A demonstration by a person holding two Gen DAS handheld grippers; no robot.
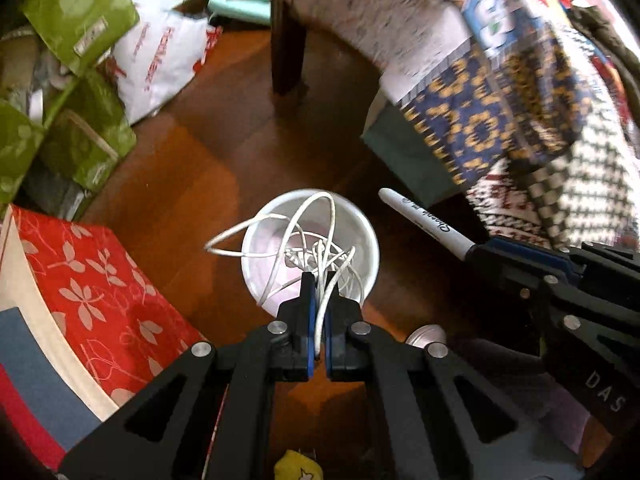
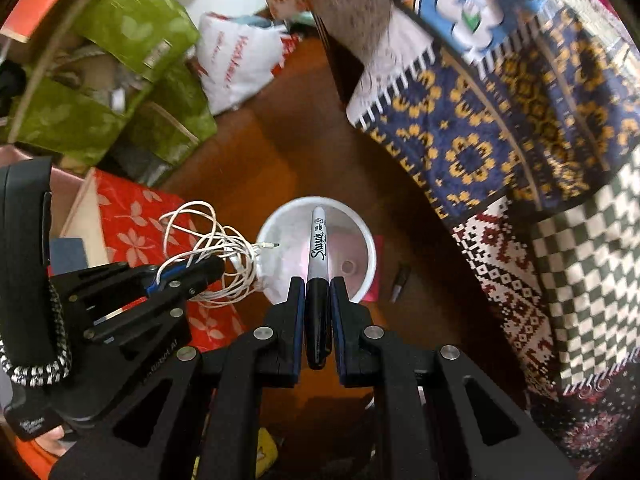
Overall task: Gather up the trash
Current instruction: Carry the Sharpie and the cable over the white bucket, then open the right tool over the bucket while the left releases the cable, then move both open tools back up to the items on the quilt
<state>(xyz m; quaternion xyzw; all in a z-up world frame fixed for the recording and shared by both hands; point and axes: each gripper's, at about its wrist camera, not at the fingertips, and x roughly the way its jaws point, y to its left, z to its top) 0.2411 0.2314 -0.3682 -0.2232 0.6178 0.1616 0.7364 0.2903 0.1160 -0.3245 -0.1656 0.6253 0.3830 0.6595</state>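
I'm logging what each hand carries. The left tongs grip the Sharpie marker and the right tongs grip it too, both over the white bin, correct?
Not quite. The left tongs are shut on a tangled white cable, not the marker, as the left wrist view shows. The right tongs do grip the Sharpie marker, and both hang over the white bin.

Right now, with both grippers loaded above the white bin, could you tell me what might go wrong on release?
1. Loops of the white cable in the left gripper spread past the white bin's rim, so part may drape outside.
2. The cable runs between the pads and might snag on opening.
3. The marker in the right gripper is long; it could strike the rim and bounce onto the wooden floor.
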